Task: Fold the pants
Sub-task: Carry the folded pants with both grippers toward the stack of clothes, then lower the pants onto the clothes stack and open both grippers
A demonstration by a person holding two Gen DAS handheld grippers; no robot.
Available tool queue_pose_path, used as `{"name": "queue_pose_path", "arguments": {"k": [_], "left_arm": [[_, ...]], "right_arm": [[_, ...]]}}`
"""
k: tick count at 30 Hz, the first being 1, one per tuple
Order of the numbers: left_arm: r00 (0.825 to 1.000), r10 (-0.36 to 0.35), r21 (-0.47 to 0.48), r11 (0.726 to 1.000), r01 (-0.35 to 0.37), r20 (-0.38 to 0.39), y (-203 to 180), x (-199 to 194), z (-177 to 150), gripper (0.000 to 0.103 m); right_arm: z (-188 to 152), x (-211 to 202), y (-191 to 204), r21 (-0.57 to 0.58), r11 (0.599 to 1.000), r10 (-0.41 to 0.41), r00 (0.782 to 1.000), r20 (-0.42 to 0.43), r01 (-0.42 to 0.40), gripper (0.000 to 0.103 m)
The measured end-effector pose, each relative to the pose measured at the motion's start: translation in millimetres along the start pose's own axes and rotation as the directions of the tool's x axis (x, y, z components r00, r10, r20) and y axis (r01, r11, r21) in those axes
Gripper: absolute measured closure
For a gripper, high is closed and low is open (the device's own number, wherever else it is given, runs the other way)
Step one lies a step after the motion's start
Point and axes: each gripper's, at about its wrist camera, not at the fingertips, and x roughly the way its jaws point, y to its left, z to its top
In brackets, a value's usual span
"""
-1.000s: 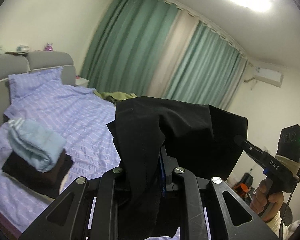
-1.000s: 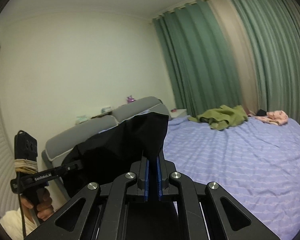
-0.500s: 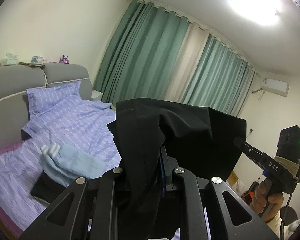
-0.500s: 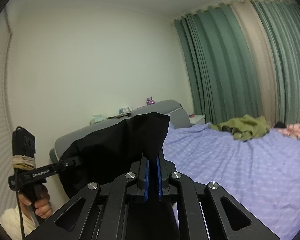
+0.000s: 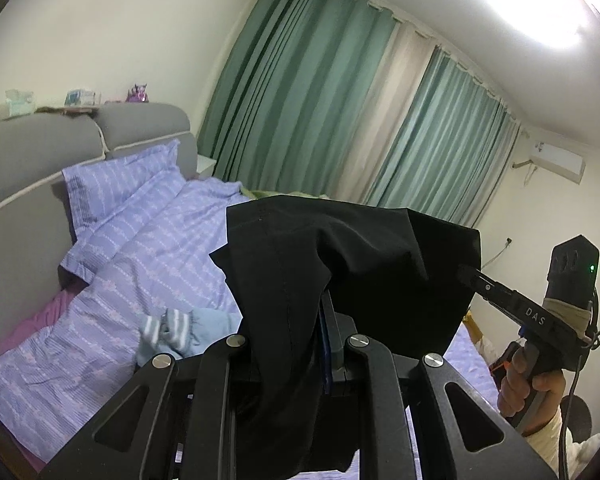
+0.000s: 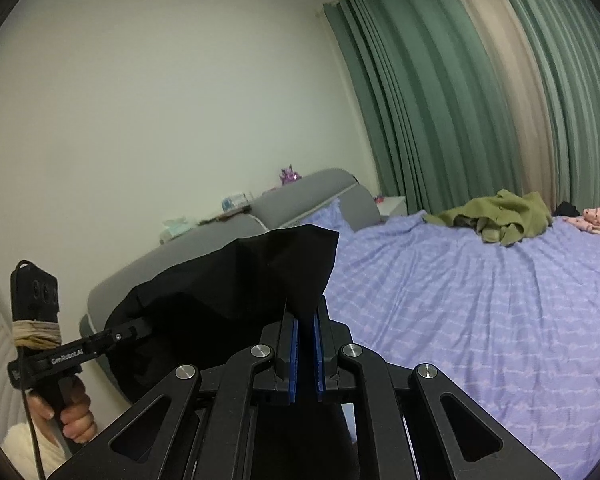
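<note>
We hold the black pants up in the air above the bed, stretched between our two tools. The left gripper has its fingers clamped tight on one bunch of cloth, and the right gripper pinches another corner between nearly closed blue pads. No fold lies on the bed yet; we judge laying the pants flat and folding them remains.

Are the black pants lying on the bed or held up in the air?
Held up: the black pants hang between the left gripper and the right gripper, both shut on the fabric, above the bed.
</note>
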Motion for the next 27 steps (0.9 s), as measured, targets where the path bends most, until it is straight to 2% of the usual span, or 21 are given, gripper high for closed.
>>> {"name": "queue_pose_path", "arguments": {"k": [6,11,18,27], "left_arm": [[0.997,-0.008,-0.044,0.999,0.005,-0.071,43.2,44.5,-3.8,0.085],[0.987,-0.016,-0.083,0.997,0.003,-0.159,75.8,93.3,-9.7,0.085],[0.963,0.023,-0.097,0.994,-0.051,-0.267,114.1,157.7,-25.2,0.085],[0.943,0.075,-0.081,0.991,-0.106,-0.323,146.7,206.6,-23.3,0.082]], "right_arm": [[-11.1,48.0,-2.6,0.048,0.998,-0.033,0.997,-0.075,0.037,0.095],[-24.5,88.7,-13.9,0.084,0.994,-0.06,0.985,-0.159,0.074,0.095],[-50.8,164.8,-55.4,0.152,0.98,-0.077,0.951,-0.3,0.127,0.095],[-69.7,241.6,-83.6,0.152,0.973,-0.103,0.916,-0.387,0.173,0.095]]}}
